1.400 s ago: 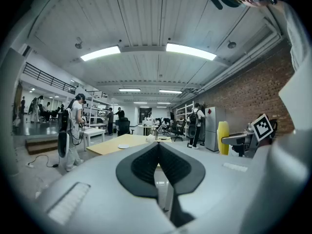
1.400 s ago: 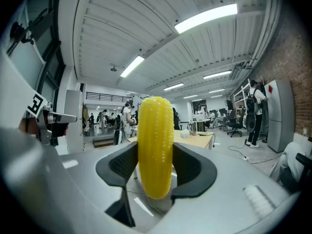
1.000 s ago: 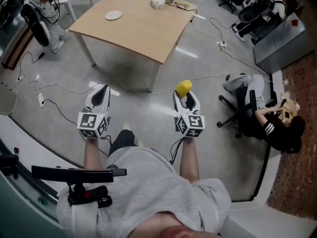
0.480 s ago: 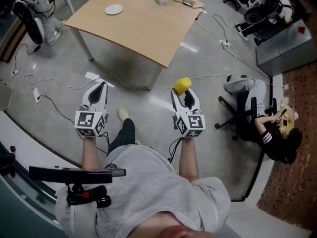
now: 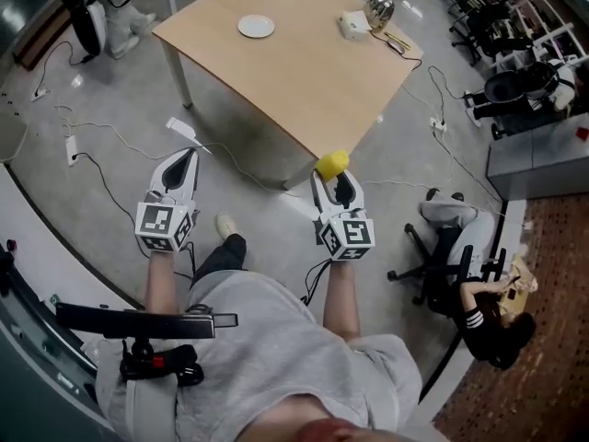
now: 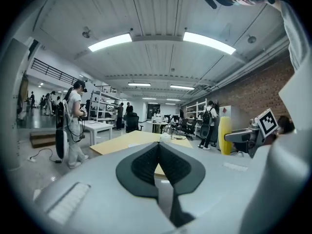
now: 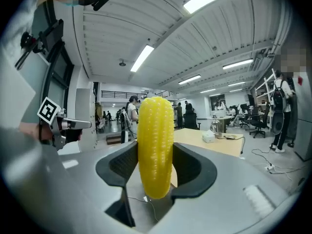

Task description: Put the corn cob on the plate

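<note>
The table [image 5: 304, 72] now sits closer; the right claw [image 5: 335, 180] pinches the corn cob [image 7: 156, 145], the left claw [image 5: 188, 164] is pressed together, and the plate [image 5: 256, 27] is probably beyond reach.

Yellow corn cob [image 7: 156, 145] stands upright, pinched between the jaws of the right gripper [image 5: 333, 180]. Small white plate [image 5: 256, 27] lies flat on the table [image 5: 304, 72], well ahead and a bit left.

The person holds both forearms out in front, side by side and well apart. The left gripper [image 5: 190, 160] points forward with its jaws pressed together and nothing between them. The right gripper [image 5: 336, 179] points the same way, its jaws clamped on a corn cob [image 5: 331, 163] standing upright between them.
</note>
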Available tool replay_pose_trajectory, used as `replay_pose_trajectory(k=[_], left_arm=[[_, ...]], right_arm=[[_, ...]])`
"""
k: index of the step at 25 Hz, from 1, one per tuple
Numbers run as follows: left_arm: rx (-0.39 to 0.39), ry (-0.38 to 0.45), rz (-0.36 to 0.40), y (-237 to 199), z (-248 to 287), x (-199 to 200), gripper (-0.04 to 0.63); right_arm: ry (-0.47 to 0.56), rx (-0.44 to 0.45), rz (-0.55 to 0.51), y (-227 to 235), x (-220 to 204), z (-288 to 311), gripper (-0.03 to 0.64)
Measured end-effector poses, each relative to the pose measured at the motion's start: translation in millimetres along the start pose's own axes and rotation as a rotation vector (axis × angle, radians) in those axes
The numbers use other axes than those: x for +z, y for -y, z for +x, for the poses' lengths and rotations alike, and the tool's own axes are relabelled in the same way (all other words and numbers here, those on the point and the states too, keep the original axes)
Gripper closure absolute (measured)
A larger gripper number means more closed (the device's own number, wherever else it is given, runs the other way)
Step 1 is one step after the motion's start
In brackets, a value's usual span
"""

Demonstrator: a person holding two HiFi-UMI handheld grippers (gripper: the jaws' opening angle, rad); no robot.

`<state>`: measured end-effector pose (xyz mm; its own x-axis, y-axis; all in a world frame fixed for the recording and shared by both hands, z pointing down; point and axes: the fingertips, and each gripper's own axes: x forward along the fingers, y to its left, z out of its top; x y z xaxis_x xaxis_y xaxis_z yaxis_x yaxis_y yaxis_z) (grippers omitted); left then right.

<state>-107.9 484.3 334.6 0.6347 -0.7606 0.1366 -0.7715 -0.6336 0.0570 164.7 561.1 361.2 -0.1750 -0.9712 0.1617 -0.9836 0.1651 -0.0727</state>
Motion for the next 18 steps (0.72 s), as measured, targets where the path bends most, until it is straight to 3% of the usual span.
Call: replay_pose_trajectory(k=[9, 18], left_arm=[[0.132, 0.012, -0.028, -113, 22, 10, 0.575], [0.284, 0.039, -0.044, -160, 5, 16, 0.575]], right_arm=[[-0.026, 0.126, -0.034, -42, 20, 128, 0.391], [-0.028, 0.271, -0.064, -71, 32, 196, 0.391]])
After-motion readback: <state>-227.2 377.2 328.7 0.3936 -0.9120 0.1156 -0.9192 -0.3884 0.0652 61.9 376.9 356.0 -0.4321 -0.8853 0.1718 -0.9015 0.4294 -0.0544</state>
